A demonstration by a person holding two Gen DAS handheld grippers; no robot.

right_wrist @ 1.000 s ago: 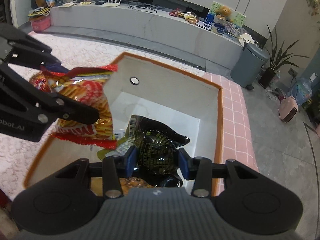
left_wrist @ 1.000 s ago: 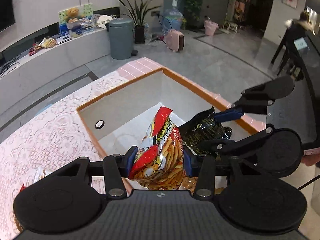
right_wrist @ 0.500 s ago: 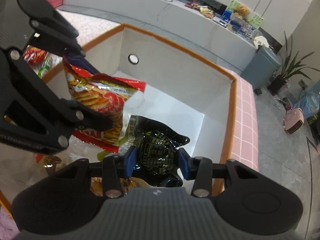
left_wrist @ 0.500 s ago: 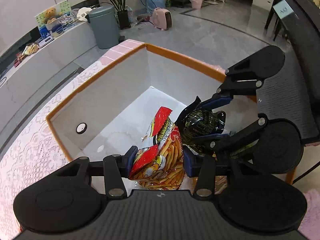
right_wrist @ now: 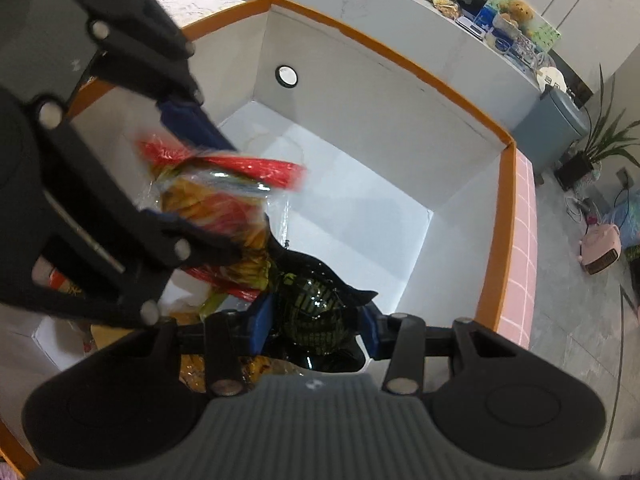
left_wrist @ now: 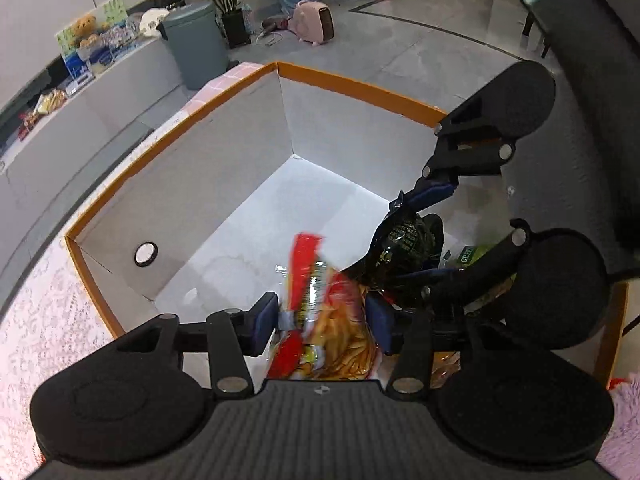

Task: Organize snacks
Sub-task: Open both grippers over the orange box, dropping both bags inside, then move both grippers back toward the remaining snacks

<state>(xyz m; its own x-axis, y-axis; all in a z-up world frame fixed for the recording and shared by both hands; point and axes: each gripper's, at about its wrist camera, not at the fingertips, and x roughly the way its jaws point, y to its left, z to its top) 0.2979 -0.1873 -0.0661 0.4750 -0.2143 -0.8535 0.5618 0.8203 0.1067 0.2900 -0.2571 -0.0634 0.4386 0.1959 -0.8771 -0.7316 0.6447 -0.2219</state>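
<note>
A white box with an orange rim (left_wrist: 360,84) (right_wrist: 400,52) lies under both grippers. The left gripper (left_wrist: 320,322) (right_wrist: 228,196) hangs inside it, jaws opening around a red and yellow bag of snack sticks (left_wrist: 324,320) (right_wrist: 224,184). The bag is blurred, and a gap shows beside the left pad. To its right, the right gripper (right_wrist: 316,324) (left_wrist: 416,236) is shut on a black bag with gold print (right_wrist: 316,308) (left_wrist: 404,240), low in the box.
Other snack packs lie in the box's near corner, one green (left_wrist: 472,254), some yellow (right_wrist: 192,368). The box stands on a lace tablecloth (left_wrist: 36,320) beside a pink tiled edge (right_wrist: 520,260). On the floor beyond are a grey bin (left_wrist: 196,52) and a pink heater (left_wrist: 316,26).
Both grippers have sunk deeper into the box with their bags. The left jaws have spread wider and the red bag has gone blurred and loose between them.
</note>
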